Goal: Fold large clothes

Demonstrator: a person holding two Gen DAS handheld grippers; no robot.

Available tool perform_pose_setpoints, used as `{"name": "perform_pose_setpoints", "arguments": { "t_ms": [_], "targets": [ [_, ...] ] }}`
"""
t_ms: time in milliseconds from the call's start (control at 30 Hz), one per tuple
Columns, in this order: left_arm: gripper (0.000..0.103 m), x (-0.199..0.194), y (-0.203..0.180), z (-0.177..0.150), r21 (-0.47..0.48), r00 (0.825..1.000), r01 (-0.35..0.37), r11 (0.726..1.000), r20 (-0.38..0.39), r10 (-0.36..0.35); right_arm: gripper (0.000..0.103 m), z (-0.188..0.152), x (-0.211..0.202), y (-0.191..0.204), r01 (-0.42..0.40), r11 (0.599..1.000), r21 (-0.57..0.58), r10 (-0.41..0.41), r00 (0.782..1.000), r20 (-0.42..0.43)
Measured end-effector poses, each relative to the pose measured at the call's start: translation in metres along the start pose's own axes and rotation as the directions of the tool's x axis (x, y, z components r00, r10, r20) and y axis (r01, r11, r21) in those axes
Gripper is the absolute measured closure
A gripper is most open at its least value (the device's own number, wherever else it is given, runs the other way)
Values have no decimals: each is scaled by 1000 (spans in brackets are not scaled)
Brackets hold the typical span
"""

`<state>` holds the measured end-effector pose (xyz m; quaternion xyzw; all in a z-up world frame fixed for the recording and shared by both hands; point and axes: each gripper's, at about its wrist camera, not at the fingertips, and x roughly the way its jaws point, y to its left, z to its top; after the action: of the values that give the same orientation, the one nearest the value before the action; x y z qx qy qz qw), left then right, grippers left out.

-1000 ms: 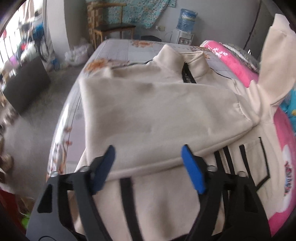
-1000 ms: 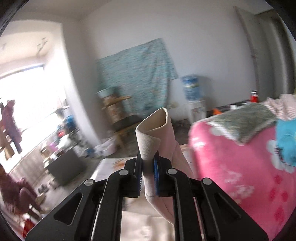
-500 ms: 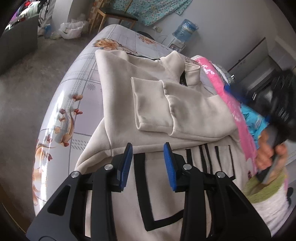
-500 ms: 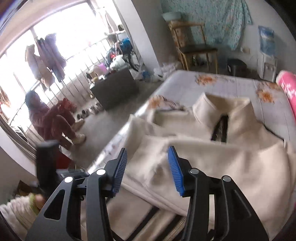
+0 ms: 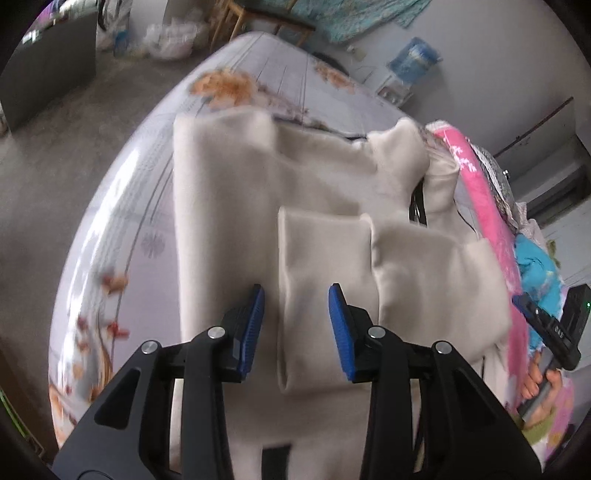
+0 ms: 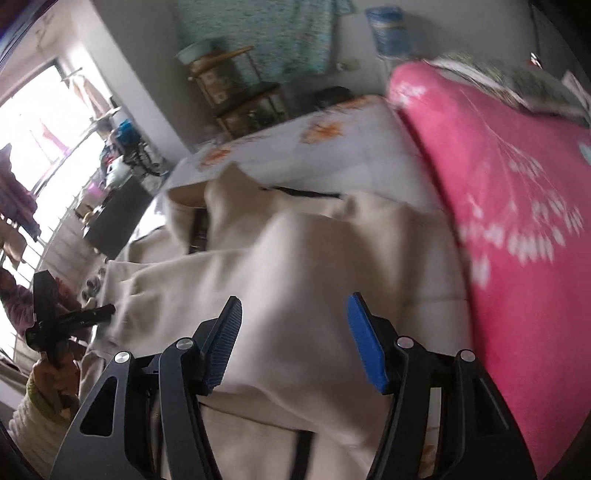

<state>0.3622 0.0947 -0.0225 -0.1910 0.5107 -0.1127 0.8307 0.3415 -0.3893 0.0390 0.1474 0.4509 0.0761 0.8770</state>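
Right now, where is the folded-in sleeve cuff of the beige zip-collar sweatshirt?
In the left wrist view, the sleeve cuff lies on the beige sweatshirt, between the open left gripper fingers, the pink blanket to its right.

- A flowered tablecloth [image 5: 122,206] covers the table, with orange blooms near its far end.
- A pink blanket [image 6: 517,206] with white flowers lies along the tablecloth's right side.
- A water jug [image 5: 415,61] stands beyond the tablecloth's far end.
- A wooden chair [image 6: 243,99] sits past that end too, before a turquoise hanging cloth [image 6: 258,33].
- A dark cabinet [image 5: 44,85] stands on the floor left of the tablecloth.
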Motion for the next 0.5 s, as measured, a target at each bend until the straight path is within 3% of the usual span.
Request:
{"name": "perform_pose_setpoints", "arguments": {
  "t_ms": [100,200,300,400,500],
  "targets": [
    [75,5,-13,0,53,999,-42,998,5,41,45,-4,6,-13,6,1000,17,-6,1000,-5],
    [96,7,-27,-5,127,995,-95,987,21,93,45,-6,9,-20,3,999,35,-3,1000,-1],
    [97,-9,-36,-5,159,994,-94,983,78,83,45,-6,2,-24,-1,999,41,0,1000,15],
    [97,-50,-41,-2,155,985,-34,987,173,7,45,-6,-3,-27,-2,999,44,1,1000,27],
    [97,-69,-39,-2,136,975,-57,989,220,26,45,-2,-1,-29,18,999,36,-19,1000,19]
  ]
}}
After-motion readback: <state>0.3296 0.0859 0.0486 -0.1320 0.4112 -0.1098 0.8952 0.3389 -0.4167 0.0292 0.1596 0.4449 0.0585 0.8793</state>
